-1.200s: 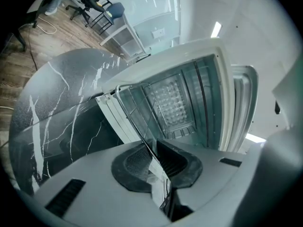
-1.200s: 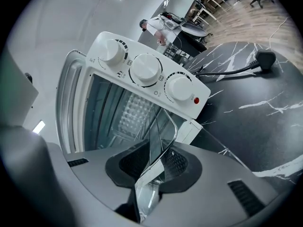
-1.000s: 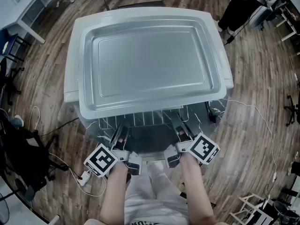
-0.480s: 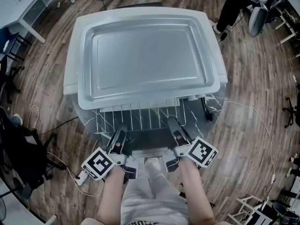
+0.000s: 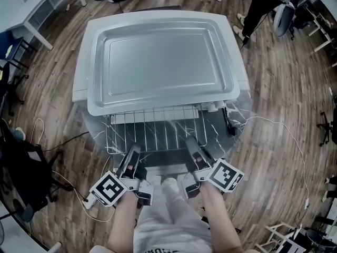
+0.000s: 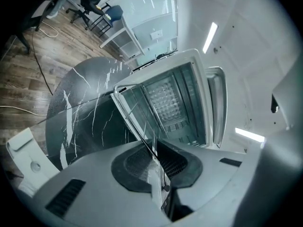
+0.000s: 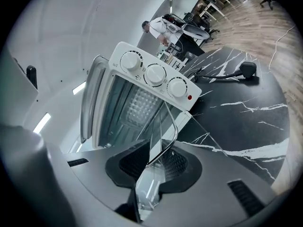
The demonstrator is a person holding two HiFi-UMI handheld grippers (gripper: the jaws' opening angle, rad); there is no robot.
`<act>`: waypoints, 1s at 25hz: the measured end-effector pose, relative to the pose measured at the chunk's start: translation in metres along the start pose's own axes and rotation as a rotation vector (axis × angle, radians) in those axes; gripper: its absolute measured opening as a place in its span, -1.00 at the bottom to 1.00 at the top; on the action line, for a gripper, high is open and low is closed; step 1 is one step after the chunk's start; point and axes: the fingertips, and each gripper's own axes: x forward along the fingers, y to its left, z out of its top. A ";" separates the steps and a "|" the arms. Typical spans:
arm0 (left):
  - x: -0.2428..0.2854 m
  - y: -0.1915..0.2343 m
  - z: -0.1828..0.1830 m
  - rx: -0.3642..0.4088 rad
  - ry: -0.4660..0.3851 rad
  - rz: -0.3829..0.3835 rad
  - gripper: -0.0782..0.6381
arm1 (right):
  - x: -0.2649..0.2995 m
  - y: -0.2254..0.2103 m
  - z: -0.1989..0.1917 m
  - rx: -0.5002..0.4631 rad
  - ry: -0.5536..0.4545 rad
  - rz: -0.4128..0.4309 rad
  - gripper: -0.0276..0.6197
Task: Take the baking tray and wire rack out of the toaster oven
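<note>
The toaster oven [image 5: 80, 88] stands on a round, dark marbled surface [image 5: 234, 121] with its glass door [image 5: 164, 158] folded down toward the person. The baking tray [image 5: 163, 62] lies flat on the oven's roof, covers nearly all of it, and its front rim overhangs the oven mouth. The wire rack [image 5: 154, 129] sits level above the open door; most of its bars are out in front of the oven and its rear edge runs under the tray's overhang.

Both grippers have hold of the rack's front edge. The left gripper [image 5: 131, 161] grips near the front left corner, and its own view shows the jaws almost together, pinched on a thin wire of the rack. The right gripper [image 5: 194, 153] grips near the front right corner, jaws a little wider and pressed on the bent wire at that corner. Both point forward and slightly down toward the oven.

In the right gripper view, three white knobs [image 7: 154, 74] and a red lamp [image 7: 190, 97] line the control panel, and a black plug [image 7: 246, 70] with its cable lies on the surface beside the oven
</note>
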 end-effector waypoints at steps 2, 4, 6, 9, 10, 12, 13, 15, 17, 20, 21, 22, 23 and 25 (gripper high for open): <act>-0.004 -0.001 -0.001 -0.002 -0.004 0.004 -0.70 | -0.002 0.005 -0.001 -0.006 0.006 0.022 -0.72; -0.010 -0.002 -0.005 -0.005 -0.005 0.009 -0.70 | -0.007 0.006 -0.002 -0.014 0.017 0.021 -0.72; -0.014 -0.004 -0.007 0.010 -0.009 -0.003 -0.70 | -0.010 0.007 -0.003 -0.020 0.027 0.031 -0.72; -0.018 -0.009 -0.009 0.021 -0.019 -0.027 -0.70 | -0.015 0.007 -0.004 -0.026 0.036 0.026 -0.72; -0.018 -0.012 -0.009 0.023 -0.021 -0.037 -0.70 | -0.016 0.008 -0.004 -0.027 0.036 0.032 -0.72; -0.019 -0.015 -0.009 0.025 -0.026 -0.051 -0.70 | -0.018 0.009 -0.004 -0.030 0.039 0.036 -0.72; -0.020 -0.016 -0.009 0.031 -0.026 -0.051 -0.70 | -0.018 0.011 -0.003 -0.030 0.040 0.044 -0.72; -0.023 -0.016 -0.009 0.051 -0.024 -0.050 -0.70 | -0.020 0.014 -0.004 -0.032 0.041 0.061 -0.72; -0.027 -0.016 -0.011 0.062 -0.022 -0.050 -0.70 | -0.022 0.014 -0.006 -0.031 0.044 0.063 -0.72; -0.032 -0.018 -0.015 0.077 -0.023 -0.071 -0.70 | -0.029 0.012 -0.009 -0.035 0.051 0.062 -0.72; -0.034 -0.019 -0.016 0.083 -0.024 -0.080 -0.70 | -0.031 0.012 -0.010 -0.038 0.051 0.065 -0.72; -0.036 -0.018 -0.017 0.083 -0.025 -0.085 -0.70 | -0.033 0.013 -0.010 -0.041 0.050 0.068 -0.72; -0.038 -0.018 -0.019 0.076 -0.027 -0.089 -0.70 | -0.035 0.013 -0.011 -0.043 0.050 0.072 -0.72; -0.042 -0.017 -0.023 0.062 -0.029 -0.093 -0.70 | -0.040 0.013 -0.013 -0.045 0.052 0.078 -0.72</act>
